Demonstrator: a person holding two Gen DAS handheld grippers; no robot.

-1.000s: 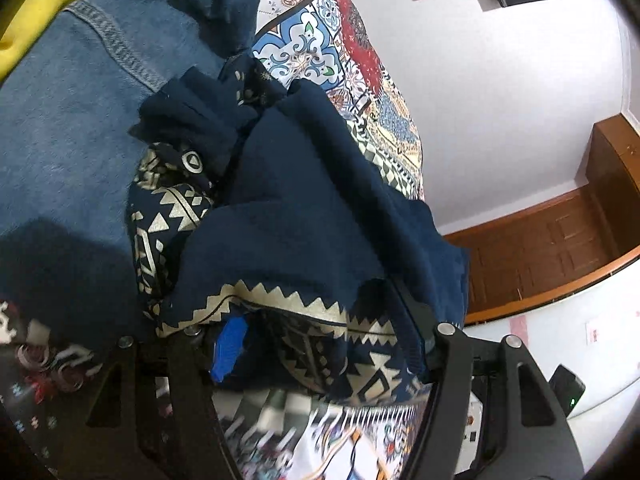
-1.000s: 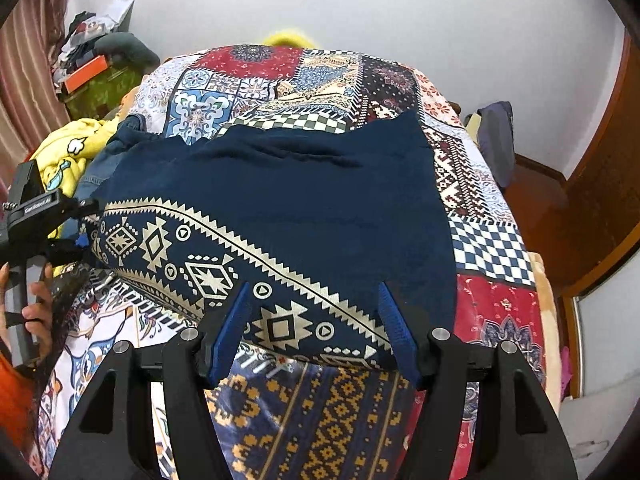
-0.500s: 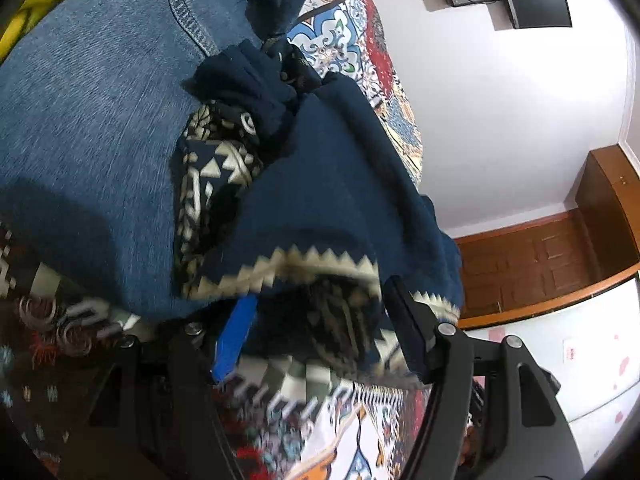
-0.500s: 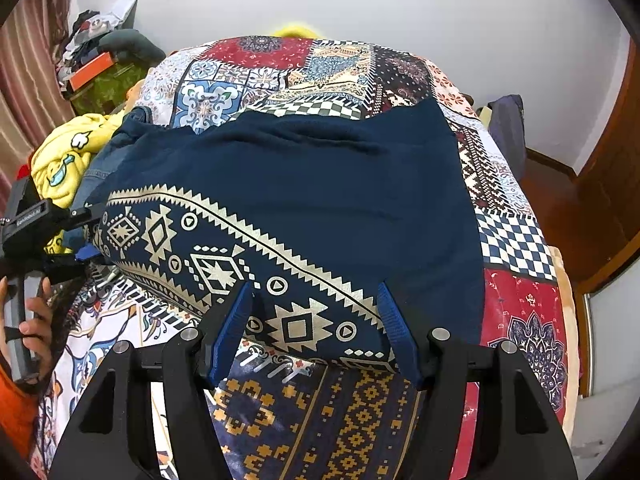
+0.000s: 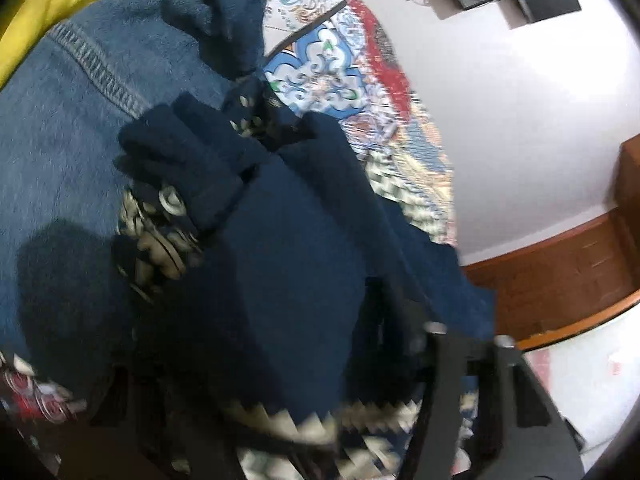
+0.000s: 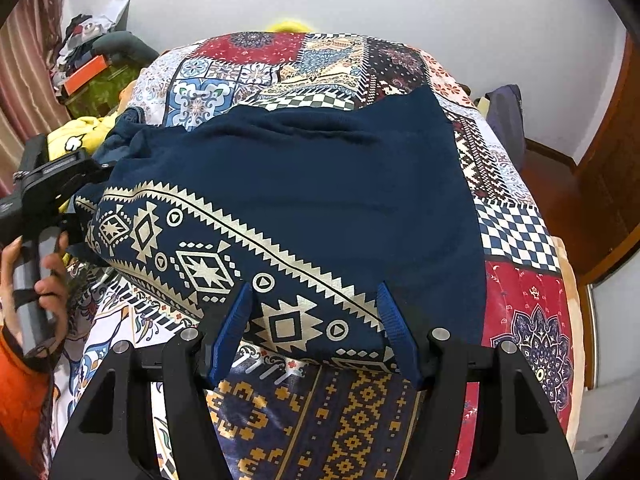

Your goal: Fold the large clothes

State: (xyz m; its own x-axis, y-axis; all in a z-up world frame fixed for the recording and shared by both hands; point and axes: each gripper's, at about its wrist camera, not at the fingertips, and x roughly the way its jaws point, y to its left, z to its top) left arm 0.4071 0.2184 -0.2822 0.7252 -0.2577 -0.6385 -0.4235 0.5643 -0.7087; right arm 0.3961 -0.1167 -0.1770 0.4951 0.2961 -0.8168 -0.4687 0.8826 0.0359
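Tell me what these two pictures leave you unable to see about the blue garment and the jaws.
- Left wrist view: blurred; the navy garment drapes over the left gripper, so whether its jaws, which have just been closing, pinch it is unclear.
- Right wrist view: the right gripper has its jaws astride the hem; contact cannot be told.
- Right wrist view: the jeans are mostly under the garment.
- Both views: the garment's type is hidden by folds.

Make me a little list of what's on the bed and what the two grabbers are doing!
surface: patchwork bedspread
garment: navy sweater with a cream geometric band, lying spread out
beside it: denim garment, yellow clothing
left gripper: at the sweater's left edge, jaws just closing, fabric bunched between them; grip unclear
right gripper: open, fingers either side of the near hem
hand: holding the left gripper's handle
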